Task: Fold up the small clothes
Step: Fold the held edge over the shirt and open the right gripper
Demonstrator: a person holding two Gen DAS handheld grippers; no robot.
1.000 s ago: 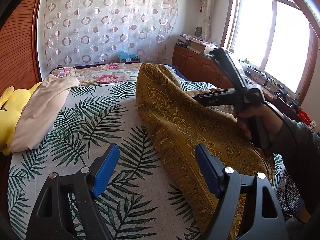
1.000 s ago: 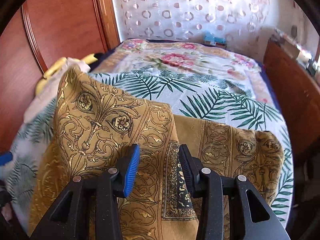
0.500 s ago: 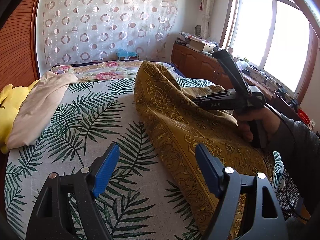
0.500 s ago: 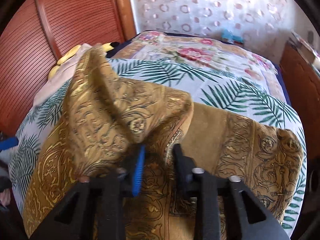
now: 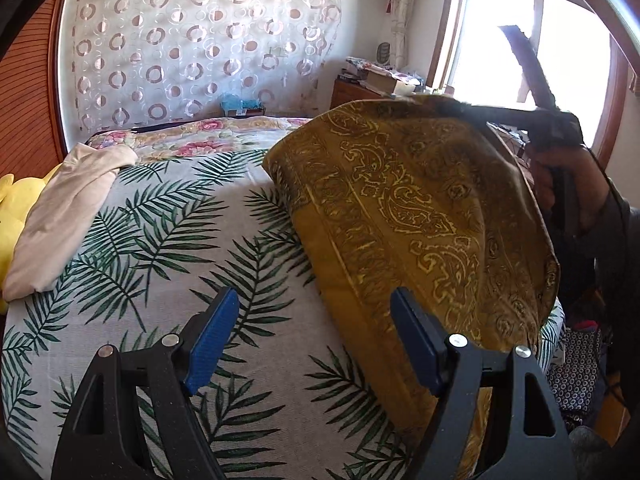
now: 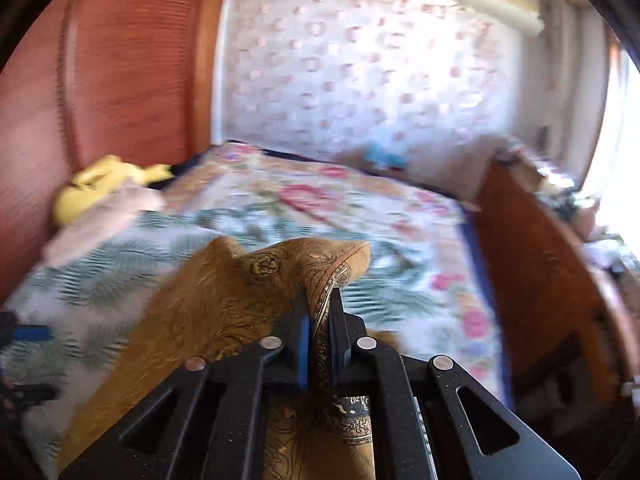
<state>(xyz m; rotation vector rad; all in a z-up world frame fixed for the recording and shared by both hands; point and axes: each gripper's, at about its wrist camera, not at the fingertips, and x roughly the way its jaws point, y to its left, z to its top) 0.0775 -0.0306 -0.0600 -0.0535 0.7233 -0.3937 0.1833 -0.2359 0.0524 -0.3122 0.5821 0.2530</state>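
A mustard-yellow patterned cloth (image 5: 416,216) hangs over the right side of the palm-leaf bed sheet (image 5: 160,240). My right gripper (image 6: 320,320) is shut on a fold of the cloth (image 6: 224,312) and holds it lifted above the bed; it shows in the left wrist view (image 5: 460,110) at the cloth's raised top edge. My left gripper (image 5: 316,340) is open and empty, low over the sheet, its right finger beside the cloth's lower edge.
A folded beige garment (image 5: 68,208) and a yellow plush toy (image 5: 12,208) lie at the bed's left. A floral quilt (image 5: 208,140) lies at the far end. A wooden cabinet (image 6: 532,264) runs along the right, under the window (image 5: 520,52).
My right gripper closed on a fold of the cloth and raised it up off the bed. My left gripper stayed open and barely moved.
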